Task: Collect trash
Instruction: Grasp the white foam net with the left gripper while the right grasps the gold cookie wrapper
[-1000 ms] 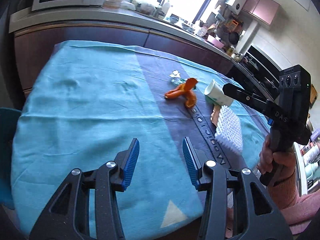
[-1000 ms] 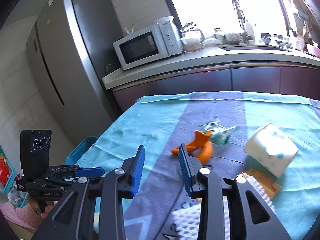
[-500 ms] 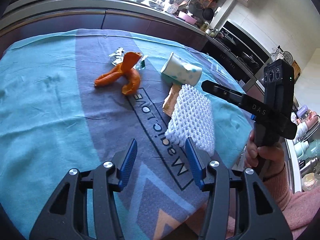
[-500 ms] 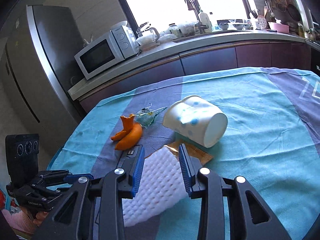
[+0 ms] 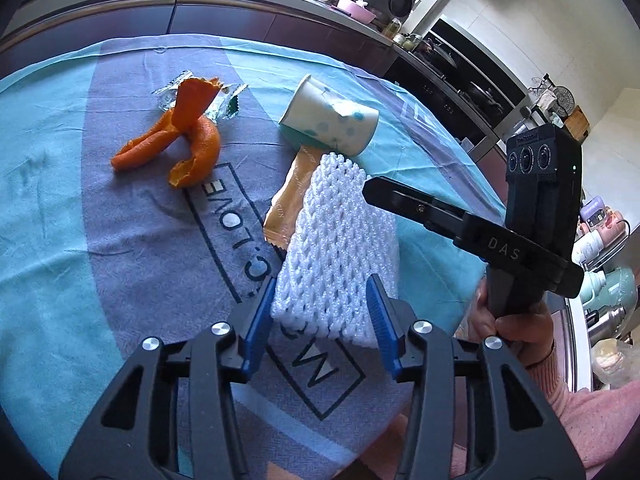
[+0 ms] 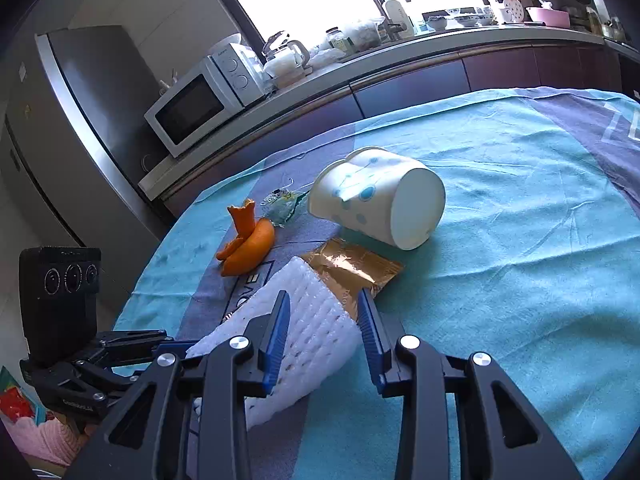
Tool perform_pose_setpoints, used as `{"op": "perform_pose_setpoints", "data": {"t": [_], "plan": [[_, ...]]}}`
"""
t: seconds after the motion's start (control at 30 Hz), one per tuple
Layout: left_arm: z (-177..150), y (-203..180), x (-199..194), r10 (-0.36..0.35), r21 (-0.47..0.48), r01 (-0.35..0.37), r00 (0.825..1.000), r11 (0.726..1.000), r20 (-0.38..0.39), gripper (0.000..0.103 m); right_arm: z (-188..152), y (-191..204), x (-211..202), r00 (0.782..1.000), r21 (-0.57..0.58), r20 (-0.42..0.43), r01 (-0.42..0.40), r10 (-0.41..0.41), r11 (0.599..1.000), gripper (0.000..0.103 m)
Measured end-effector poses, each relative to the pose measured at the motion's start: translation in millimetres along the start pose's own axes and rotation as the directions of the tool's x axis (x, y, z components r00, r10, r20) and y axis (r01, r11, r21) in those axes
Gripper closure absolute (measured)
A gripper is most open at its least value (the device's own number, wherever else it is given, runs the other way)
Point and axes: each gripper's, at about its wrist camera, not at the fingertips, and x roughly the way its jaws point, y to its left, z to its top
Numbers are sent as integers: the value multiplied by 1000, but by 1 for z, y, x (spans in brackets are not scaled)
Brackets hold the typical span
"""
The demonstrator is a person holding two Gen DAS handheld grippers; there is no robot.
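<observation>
White foam fruit-net sleeve [image 5: 338, 248] was seen lying flat on the teal-and-grey printed tablecloth [image 5: 60, 208], long axis running from the near table edge away toward the white paper cup with blue dots [image 5: 330, 120], which lay on its side. Sleeve's far end overlapped a tan foil sachet [image 5: 286, 200]. Left gripper [image 5: 322, 320] was placed at the sleeve's near end, pointed along the long axis, blue pads straddling its short width. Its jaws had just been closing, sleeve between them; left pad looked at or on the foam edge, right pad just beside it, so firm contact could not be confirmed. Jaws judged partly closed, not yet clamped. Right gripper [image 6: 324, 332] was held over the sleeve's right side, jaws at moderate gap and nothing pinched; foam lay under and between them in its own view. Left hand judged nearer and better aligned for the pick. Orange peel [image 5: 180, 136] and a crumpled clear-and-green wrapper [image 5: 226, 102] lay further left, well apart from both grippers. Hidden or unclear: sleeve's near corner behind the left fingers; most of the sachet under the foam; cup's mouth not visible from the right view; no bin or trash bag in either view.
</observation>
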Motion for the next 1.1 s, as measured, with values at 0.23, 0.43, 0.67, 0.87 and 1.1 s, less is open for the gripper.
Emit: {"op": "perform_pose_setpoints", "data": {"t": [0.23,0.43,0.67,0.87,1.1], "plan": [[-3,-2,-4,32,-1,-32,999,999,20,90,0,4,2,1000,4,-3,-21,21,1000,69],[-14,7,-30,31,2,-31,997,1000,67,90,2,-14,10,999,92,-24,-30,33,995,68],[-27,31,-61,43,-45,-38,993,998,111,90,5,-9,21,998,119,-24,-46,50,992,51],[-36,50,-75,93,-96,-81,987,992,131,90,1,8,28,996,77,-49,-68,72,995,51],[-43,65,-78,137,-136,-119,982,984,133,90,-8,34,31,996,-79,-83,37,-43,996,59]]}}
